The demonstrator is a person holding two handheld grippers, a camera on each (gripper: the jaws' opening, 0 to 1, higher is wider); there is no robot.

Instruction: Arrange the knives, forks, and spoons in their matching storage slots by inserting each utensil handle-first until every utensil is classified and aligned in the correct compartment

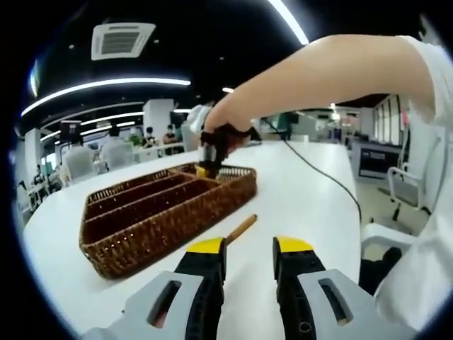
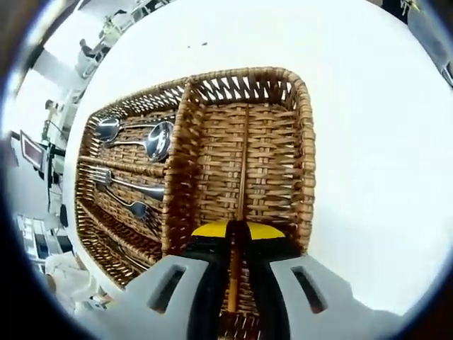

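While spoons (image 2: 157, 138) and forks (image 2: 127, 185) already lie in the wicker tray (image 2: 306, 142), the right gripper (image 2: 238, 231) pinches a chopstick (image 2: 241, 163); another (image 1: 241, 228) waits by the spread-jawed left gripper (image 1: 249, 246).

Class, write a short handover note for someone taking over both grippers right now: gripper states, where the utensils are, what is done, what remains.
Right gripper: shut on a thin wooden stick, held over the wicker tray's wide end compartment.
Left gripper: open, holding nothing, hovering over the white table.
Done: two spoons and forks lie in the long slots.
Left: release the held stick; a wooden-handled piece lies on the table beside the tray.
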